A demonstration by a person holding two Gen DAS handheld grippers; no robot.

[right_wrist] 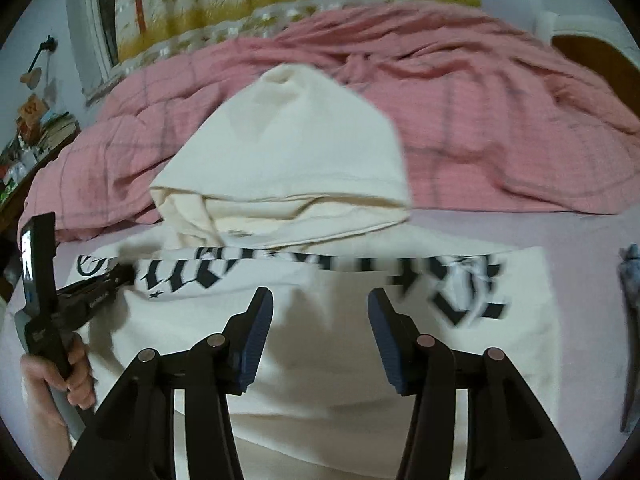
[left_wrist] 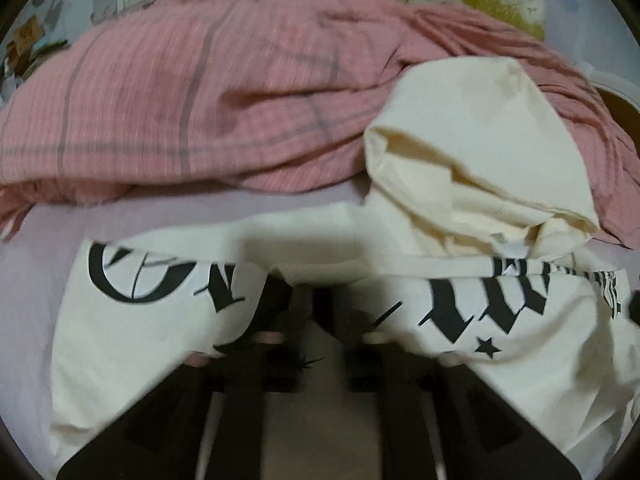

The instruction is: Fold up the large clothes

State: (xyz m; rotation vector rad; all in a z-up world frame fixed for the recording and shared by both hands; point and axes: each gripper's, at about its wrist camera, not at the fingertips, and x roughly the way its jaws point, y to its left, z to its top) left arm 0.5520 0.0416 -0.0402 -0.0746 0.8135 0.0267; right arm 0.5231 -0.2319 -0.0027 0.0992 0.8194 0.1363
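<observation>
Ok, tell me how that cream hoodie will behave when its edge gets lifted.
Likely floppy: the cream hoodie already creases and its hood slumps against the pink quilt. Probably fairly heavy for a garment, since the fabric looks thick. It should drag rather than slide freely on the bedsheet.

far side: bunched pink blanket (right_wrist: 460,120) walled off top of right wrist frame, hood (right_wrist: 288,160) leaning on it
right edge: bare lilac sheet (right_wrist: 580,240) open, grey cloth (right_wrist: 630,320) at border
left: left gripper (right_wrist: 124,272) buried in hoodie (right_wrist: 320,380) fold, blocking lower left
</observation>
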